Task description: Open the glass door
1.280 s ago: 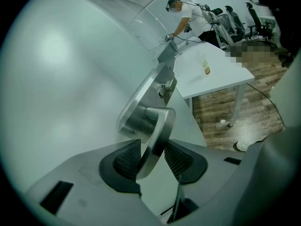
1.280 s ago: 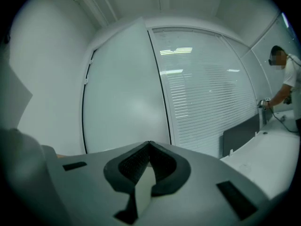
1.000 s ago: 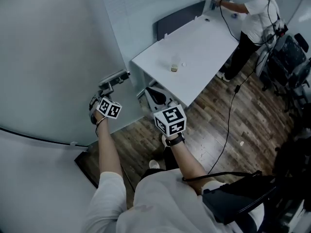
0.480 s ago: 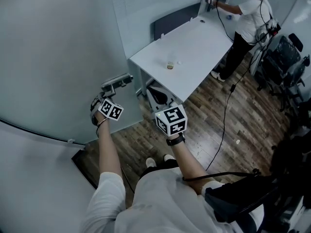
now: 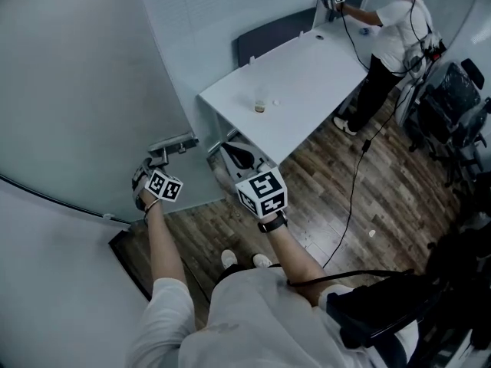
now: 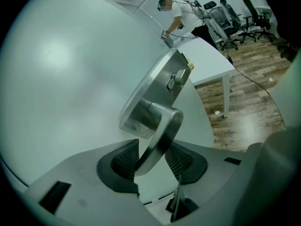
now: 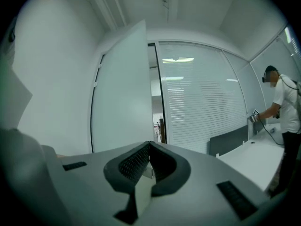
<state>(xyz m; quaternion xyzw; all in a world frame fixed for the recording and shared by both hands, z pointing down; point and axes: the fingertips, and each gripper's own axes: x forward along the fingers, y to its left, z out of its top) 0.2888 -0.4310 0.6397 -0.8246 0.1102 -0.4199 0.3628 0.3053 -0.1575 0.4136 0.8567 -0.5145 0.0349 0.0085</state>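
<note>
The frosted glass door [image 5: 77, 90] fills the left of the head view, and its edge stands swung away from the frame. Its metal lever handle [image 5: 175, 142] sits on a long plate [image 6: 157, 86]. My left gripper [image 5: 163, 155] is shut on that handle [image 6: 157, 131], the lever lying between the two black pads [image 6: 123, 158]. My right gripper [image 5: 227, 152] hovers beside it over the floor, jaws shut and empty. In the right gripper view that gripper [image 7: 148, 161] points level at the door panel [image 7: 120, 93] and the open gap [image 7: 157, 102] beside it.
A white desk [image 5: 307, 75] with a small cup [image 5: 259, 106] stands just past the door. Another person [image 5: 391, 29] works at its far end. Office chairs [image 5: 453, 98] crowd the right side. A cable [image 5: 357, 182] trails across the wood floor.
The handle and my left gripper have moved left and slightly down in the head view, the door swinging with them. My right gripper has drifted left alongside, still shut.
</note>
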